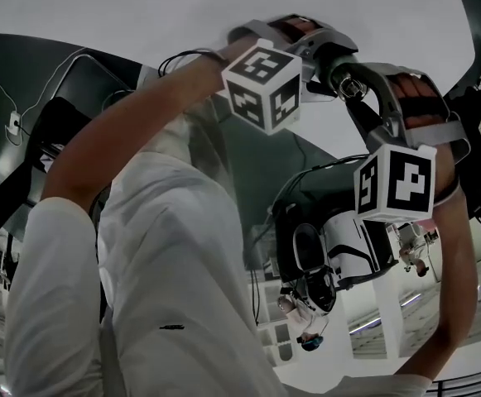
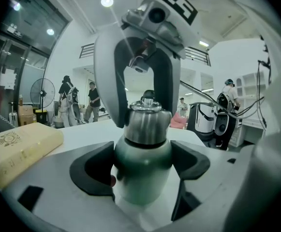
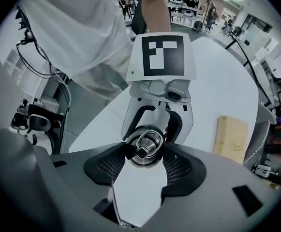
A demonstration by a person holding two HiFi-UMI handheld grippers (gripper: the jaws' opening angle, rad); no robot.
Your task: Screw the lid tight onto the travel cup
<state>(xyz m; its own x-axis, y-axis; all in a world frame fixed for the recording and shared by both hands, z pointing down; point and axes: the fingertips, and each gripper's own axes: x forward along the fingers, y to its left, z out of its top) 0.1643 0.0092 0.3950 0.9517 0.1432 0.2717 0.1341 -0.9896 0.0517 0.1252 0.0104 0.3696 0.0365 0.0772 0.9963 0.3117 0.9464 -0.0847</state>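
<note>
Nearest me, in the left gripper view, the left gripper (image 2: 141,167) is clamped on the travel cup (image 2: 142,180). Its dark pads sit at 9 and 3 o'clock against the green body, and the cup stands upright between them on the white table (image 2: 82,135). That hand is my anchor; it only has to stop the body from spinning.

Just above the grip is the steel lid (image 2: 147,122), seated on the cup's neck at 12 o'clock from the pads. The right gripper (image 2: 148,114) comes straight down on it from 12 o'clock, one finger on each side of the lid.

In the right gripper view I look down the cup's long axis. The lid's ring handle is dead centre, the pads are at 9 and 3 o'clock on the rim, and the left gripper reaches in from 12 o'clock. The jaws stand fairly wide and seem to be closed on the lid, though at this steep angle I can't be sure they are pressing rather than just touching.

What matters for the next move is that the cup's axis lines up with the way the right gripper points, so I judge a plain roll of that wrist should turn the lid without tipping the cup.

Further off, a pale yellow block (image 2: 19,149) lies on the table at 9 o'clock, well apart from the cup.
</note>
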